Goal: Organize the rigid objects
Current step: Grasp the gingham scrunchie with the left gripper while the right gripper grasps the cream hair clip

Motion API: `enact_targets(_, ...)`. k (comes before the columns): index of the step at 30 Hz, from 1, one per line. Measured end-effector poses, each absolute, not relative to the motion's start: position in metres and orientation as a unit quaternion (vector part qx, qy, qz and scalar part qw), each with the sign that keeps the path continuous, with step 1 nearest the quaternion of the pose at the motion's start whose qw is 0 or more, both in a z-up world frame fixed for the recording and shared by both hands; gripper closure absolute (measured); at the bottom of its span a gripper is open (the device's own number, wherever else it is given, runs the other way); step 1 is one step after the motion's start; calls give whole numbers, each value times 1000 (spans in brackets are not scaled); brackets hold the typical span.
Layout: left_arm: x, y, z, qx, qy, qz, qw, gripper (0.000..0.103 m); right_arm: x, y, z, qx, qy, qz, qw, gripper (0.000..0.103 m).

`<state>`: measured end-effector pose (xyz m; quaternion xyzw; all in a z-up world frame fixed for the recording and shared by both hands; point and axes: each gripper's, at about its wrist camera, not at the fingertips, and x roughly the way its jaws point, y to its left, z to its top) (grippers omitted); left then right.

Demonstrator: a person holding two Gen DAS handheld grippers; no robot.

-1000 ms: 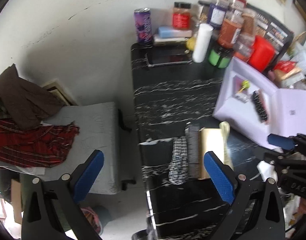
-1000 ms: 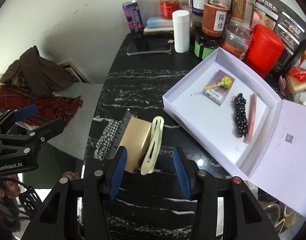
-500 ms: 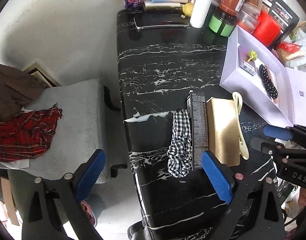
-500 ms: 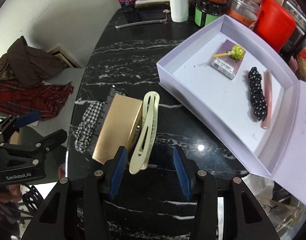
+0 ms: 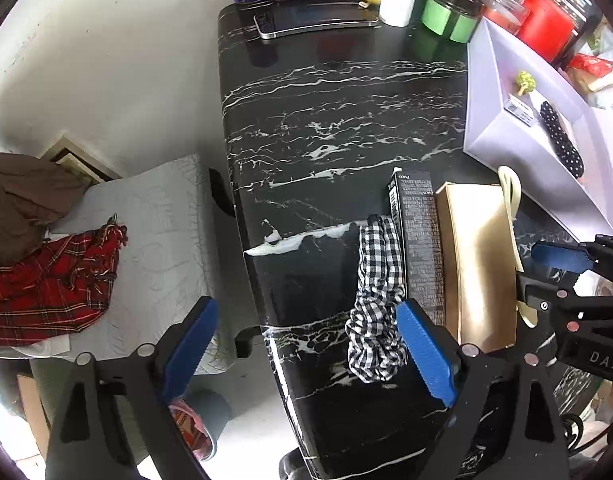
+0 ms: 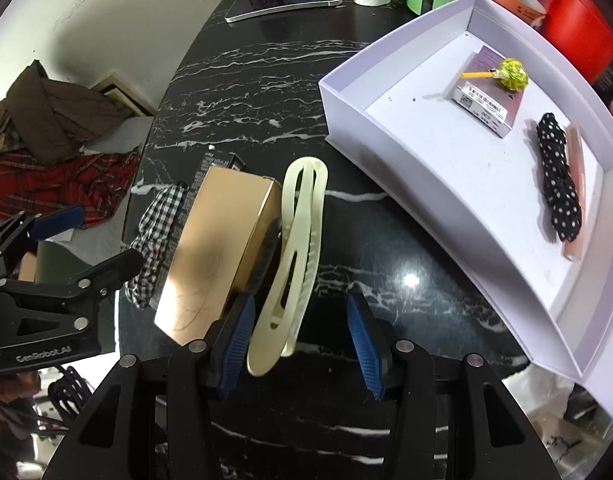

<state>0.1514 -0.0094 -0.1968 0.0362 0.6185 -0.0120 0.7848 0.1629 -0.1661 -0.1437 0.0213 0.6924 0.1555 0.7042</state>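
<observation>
Leaning on gold box (image 6: 210,248), cream clip (image 6: 294,256) sits inside wide right gripper (image 6: 302,340).

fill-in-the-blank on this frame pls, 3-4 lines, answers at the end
1. The right gripper is lined up on the cream ____, which leans against the gold box.
2. In the white box, the lollipop rests on a small ____.
3. The checked scrunchie lies on the black ____ table.
4. The left gripper has its jaws ____ and holds nothing.

Missing words: hair clip; carton; marble; open
</observation>
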Motion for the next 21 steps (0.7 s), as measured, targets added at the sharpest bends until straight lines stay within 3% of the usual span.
enact_targets(12,153,-11,-207,28,624,-18,781,12,171,-159,-152,10,690,160,706,55)
enact_targets(21,152,-4,-209,-1,622,-28,782,38,166,-160,-154,-2,687,161,709,55)
